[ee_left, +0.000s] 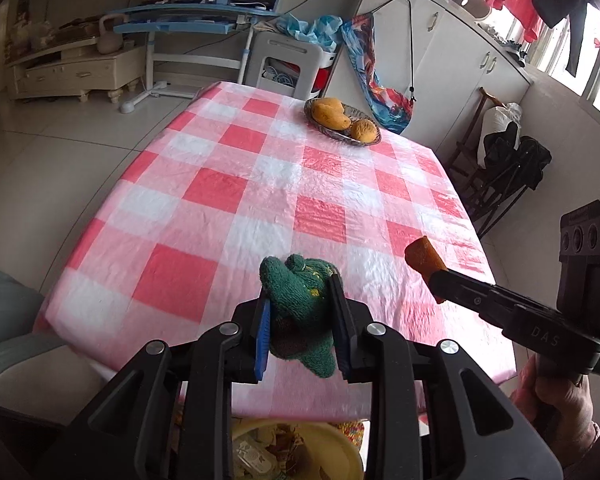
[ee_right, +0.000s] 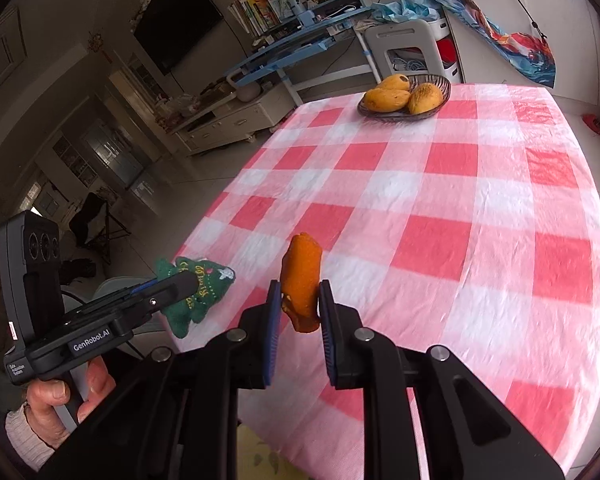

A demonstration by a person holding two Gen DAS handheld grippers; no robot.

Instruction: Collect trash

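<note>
My left gripper (ee_left: 300, 320) is shut on a green knitted toy (ee_left: 300, 300) and holds it above the near edge of the table. The toy also shows in the right wrist view (ee_right: 198, 290). My right gripper (ee_right: 299, 308) is shut on an orange piece of peel (ee_right: 301, 280) and holds it above the near part of the pink checked tablecloth (ee_right: 440, 208). In the left wrist view the peel (ee_left: 424, 258) sticks out of the right gripper's fingers to the right of the toy. A yellow bin (ee_left: 296, 452) with scraps in it sits below the table edge, under my left gripper.
A dish (ee_left: 342, 120) with mangoes stands at the far end of the table; it also shows in the right wrist view (ee_right: 406, 98). A grey chair (ee_left: 284, 64), a blue desk (ee_left: 192, 20) and white cabinets (ee_left: 460, 60) stand beyond the table.
</note>
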